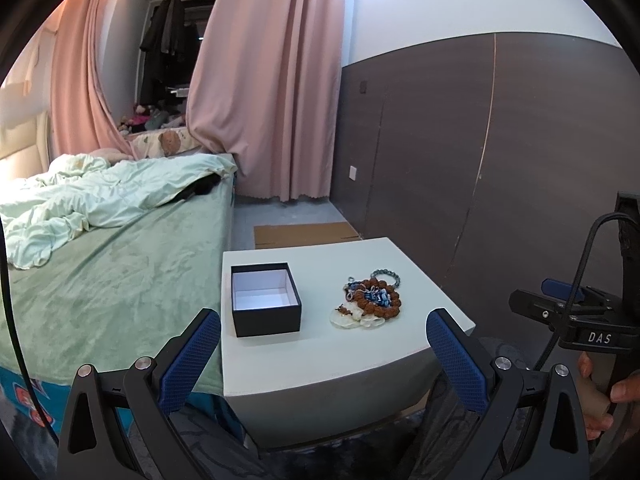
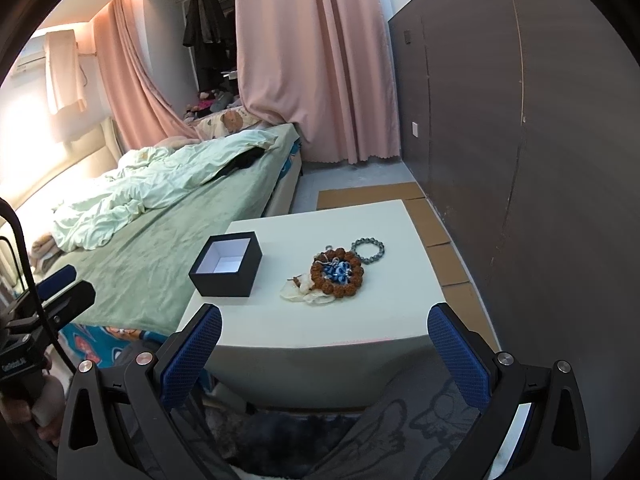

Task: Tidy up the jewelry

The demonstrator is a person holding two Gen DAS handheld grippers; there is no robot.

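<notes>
An open black box (image 1: 265, 299) with a white inside stands on the left of a small white table (image 1: 360, 360). To its right lies a pile of jewelry (image 1: 372, 298): a brown bead bracelet, blue beads, a grey-blue bead bracelet (image 1: 387, 275) and pale translucent pieces (image 1: 354, 318). The right wrist view shows the box (image 2: 227, 266), the pile (image 2: 337, 272) and the grey bracelet (image 2: 368, 252) too. My left gripper (image 1: 324, 354) is open and empty, short of the table's near edge. My right gripper (image 2: 324, 354) is open and empty, also short of the table (image 2: 320, 328).
A bed with a green cover (image 1: 112, 280) touches the table's left side. A dark panelled wall (image 1: 500, 160) runs along the right. Cardboard sheets (image 1: 306, 234) lie on the floor behind the table. Pink curtains (image 1: 272, 80) hang at the back.
</notes>
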